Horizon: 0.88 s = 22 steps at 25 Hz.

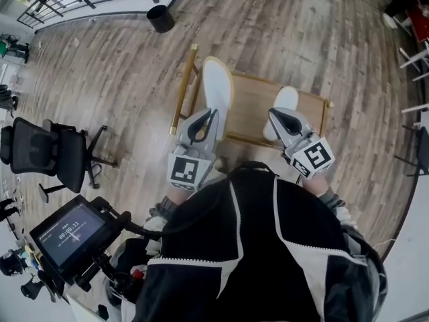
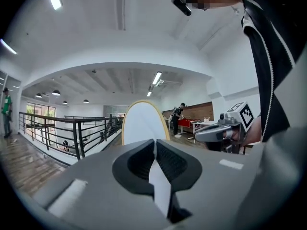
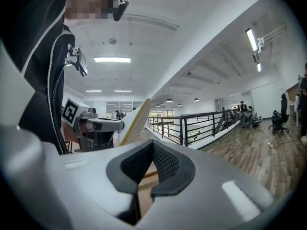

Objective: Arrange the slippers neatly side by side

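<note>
Currently we are holding one slipper in each tool over the wooden table (image 1: 251, 109). The left tool (image 1: 204, 123) is clamping almost fully shut on a thin edge of the left slipper (image 1: 217, 86), which is reaching toward twelve o'clock. At its three o'clock, the right tool (image 1: 281, 118) is pinching shut on the right slipper (image 1: 286, 99). We are judging both slippers to be light, thin and floppy, so they are likely to sag or swing. Gripping the stiffer sole rim near the heel seems safest. The tools are covering the gripped ends, and we are finding no strap or upper visible. We are also unable to tell whether either slipper is touching the table.
</note>
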Available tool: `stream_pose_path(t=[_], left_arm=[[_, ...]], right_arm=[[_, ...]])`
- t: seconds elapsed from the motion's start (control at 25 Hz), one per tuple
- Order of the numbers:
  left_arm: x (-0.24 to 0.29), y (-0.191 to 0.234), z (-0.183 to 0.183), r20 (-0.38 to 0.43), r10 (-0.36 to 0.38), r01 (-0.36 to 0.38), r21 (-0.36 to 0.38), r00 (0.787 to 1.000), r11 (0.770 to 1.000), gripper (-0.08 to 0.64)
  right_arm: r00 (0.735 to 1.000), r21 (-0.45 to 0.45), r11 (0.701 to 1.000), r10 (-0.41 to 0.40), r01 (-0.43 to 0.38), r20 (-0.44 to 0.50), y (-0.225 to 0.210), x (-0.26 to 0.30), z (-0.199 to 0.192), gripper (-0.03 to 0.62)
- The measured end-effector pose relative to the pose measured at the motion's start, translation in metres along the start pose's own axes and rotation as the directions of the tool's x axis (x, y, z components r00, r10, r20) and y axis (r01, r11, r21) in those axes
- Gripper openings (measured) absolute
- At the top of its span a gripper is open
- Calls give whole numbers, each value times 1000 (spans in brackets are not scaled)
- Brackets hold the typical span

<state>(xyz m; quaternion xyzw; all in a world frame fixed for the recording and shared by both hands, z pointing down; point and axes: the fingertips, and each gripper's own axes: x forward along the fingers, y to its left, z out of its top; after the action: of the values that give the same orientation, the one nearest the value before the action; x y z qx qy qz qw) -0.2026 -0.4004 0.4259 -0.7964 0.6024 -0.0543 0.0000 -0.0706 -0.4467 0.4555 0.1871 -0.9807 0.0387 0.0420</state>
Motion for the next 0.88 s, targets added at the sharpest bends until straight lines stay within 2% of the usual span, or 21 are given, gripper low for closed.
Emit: stream_pose_path(t=[0.12,0.48,0.6,0.72,0.88], left_arm=[[-3,-1,-7,-22,-4,4,9,1000,1000,26],[-1,9,-16,-49,-2,0,-38,999,999,26],[10,34,-42,-119,-8,3,-40,993,999,26],[16,62,-72,-207,-16,5,-53,978,999,26],[21,64,-99,-284,-30,-2,-112,958,994,26]], right_arm=[[1000,5,1000,6,-6,-6,1,2,-4,5],[999,8,999,-34,34,2,1,-8,-7,5],[997,17,997,-72,72,-14,-3,1,-10,5],[993,24,993,-114,115,-27,-4,9,-8,5],[985,25,985,-171,172,-38,-1,-17,-7,5]])
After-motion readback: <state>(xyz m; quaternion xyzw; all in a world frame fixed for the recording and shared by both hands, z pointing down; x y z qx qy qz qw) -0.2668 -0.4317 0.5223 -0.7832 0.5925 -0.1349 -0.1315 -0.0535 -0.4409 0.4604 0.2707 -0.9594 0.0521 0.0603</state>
